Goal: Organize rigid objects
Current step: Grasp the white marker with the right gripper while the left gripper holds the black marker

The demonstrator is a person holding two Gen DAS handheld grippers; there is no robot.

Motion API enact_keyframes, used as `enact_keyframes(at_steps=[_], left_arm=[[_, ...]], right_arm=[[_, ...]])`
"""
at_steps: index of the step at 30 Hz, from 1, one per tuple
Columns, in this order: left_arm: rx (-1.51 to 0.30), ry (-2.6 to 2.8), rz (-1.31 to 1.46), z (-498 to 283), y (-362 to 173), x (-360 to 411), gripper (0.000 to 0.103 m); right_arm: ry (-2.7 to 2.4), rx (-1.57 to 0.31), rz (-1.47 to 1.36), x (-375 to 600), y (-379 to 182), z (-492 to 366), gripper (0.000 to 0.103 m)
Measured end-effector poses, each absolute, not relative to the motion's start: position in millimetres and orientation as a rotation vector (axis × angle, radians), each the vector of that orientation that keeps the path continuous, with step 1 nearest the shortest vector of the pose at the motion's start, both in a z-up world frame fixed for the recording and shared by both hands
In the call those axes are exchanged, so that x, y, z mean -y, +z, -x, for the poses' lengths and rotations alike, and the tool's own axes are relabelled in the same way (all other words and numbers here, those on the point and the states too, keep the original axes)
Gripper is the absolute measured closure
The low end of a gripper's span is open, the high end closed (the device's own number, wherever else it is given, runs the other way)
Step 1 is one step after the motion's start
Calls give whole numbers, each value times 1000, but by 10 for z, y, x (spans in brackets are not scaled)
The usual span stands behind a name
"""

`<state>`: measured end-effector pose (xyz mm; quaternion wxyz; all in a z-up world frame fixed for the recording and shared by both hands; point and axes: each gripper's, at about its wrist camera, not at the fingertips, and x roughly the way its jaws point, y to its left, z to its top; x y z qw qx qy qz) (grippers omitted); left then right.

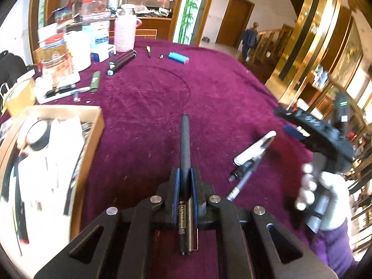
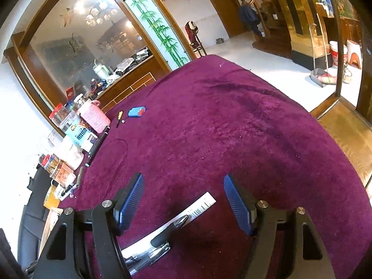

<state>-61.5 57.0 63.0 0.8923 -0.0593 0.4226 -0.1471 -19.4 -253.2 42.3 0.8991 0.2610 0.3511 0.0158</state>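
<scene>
My left claw (image 1: 185, 174) is clamped on the black pen (image 1: 185, 139), held lengthwise over the worktop (image 1: 151, 97). I should carry it level to the cardboard box (image 1: 93, 139) at near left. My right claw (image 2: 183, 200) hovers open above the white pens (image 2: 186, 218).

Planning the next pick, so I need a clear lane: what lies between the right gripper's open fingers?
In the right wrist view, pens lie on the purple cloth between the right gripper's open fingers, untouched.
</scene>
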Motion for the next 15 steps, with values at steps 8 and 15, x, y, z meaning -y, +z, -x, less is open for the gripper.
enact_keyframes(at_steps=[8, 15], left_arm=[[-806, -304, 187, 1071, 869, -1061, 94], [-812, -288, 268, 1171, 759, -1432, 94]], right_arm=[[86, -815, -614, 2510, 324, 216, 28], [-1, -975, -462, 2199, 318, -11, 28]])
